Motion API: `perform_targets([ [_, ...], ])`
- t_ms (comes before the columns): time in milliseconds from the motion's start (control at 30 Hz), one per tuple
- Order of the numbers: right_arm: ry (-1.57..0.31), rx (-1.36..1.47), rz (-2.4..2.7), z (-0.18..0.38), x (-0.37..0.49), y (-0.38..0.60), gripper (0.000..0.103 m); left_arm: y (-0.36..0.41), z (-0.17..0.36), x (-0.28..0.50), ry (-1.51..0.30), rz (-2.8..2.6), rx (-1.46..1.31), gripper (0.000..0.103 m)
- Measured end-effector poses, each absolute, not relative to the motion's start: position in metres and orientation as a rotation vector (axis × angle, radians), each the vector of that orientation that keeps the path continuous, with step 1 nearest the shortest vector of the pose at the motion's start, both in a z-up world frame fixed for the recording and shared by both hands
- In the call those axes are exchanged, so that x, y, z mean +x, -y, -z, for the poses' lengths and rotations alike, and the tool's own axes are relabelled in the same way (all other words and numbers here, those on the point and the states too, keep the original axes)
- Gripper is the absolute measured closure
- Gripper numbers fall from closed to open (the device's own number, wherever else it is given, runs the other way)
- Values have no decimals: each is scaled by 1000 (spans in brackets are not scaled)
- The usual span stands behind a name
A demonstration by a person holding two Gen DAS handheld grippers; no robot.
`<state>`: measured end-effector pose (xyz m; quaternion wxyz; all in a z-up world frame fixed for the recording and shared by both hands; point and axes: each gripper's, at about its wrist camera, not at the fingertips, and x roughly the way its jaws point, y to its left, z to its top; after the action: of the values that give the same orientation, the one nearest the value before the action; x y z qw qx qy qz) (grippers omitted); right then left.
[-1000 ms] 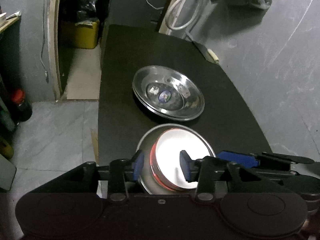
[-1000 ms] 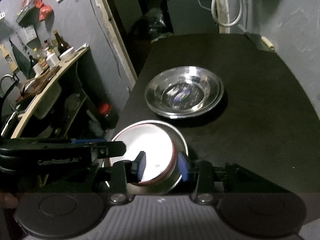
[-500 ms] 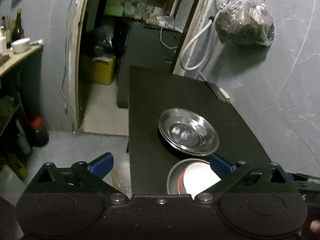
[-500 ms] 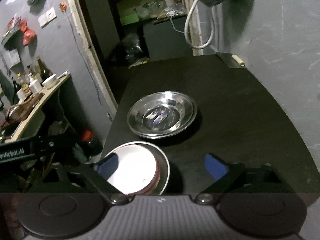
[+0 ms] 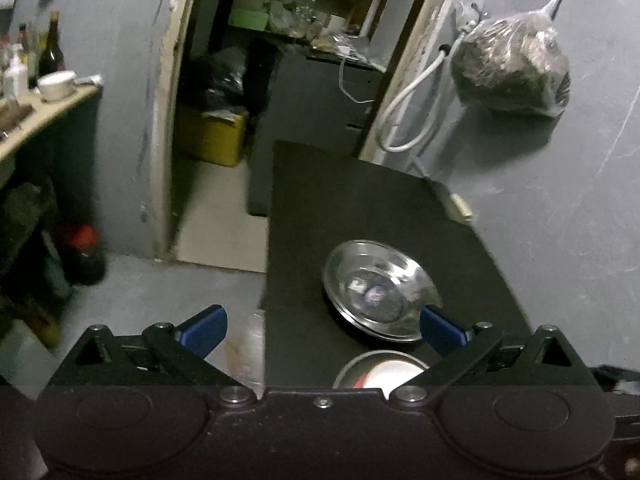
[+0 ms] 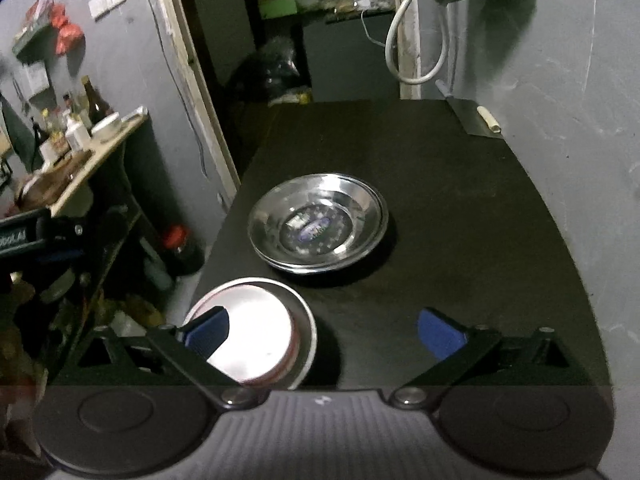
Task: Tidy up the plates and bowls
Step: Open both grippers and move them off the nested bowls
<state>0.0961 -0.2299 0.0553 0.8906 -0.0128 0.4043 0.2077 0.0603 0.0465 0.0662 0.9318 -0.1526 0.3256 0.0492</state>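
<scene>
A stack of shiny steel plates sits mid-table; it also shows in the left wrist view. Nearer, at the table's left front edge, a red-rimmed bowl with a white inside sits nested in a steel bowl, partly hidden behind the gripper body in the left wrist view. My left gripper is open and empty, raised back from the bowls. My right gripper is open and empty above the table, its left finger over the bowl.
The black table runs back to a grey wall on the right. A doorway lies beyond. A shelf with bottles stands at left. A red-capped bottle stands on the floor. A bag hangs on the wall.
Both grippers opened and let go of the nested bowls, then pulled back and up. The bowls stay on the table's front edge.
</scene>
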Motion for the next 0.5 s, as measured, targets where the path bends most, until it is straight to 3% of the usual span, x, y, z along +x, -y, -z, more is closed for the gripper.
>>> perform_targets([
  [500, -904, -5, -391, -50, 106, 258, 0, -24, -78, 59, -754, -164, -187, 1],
])
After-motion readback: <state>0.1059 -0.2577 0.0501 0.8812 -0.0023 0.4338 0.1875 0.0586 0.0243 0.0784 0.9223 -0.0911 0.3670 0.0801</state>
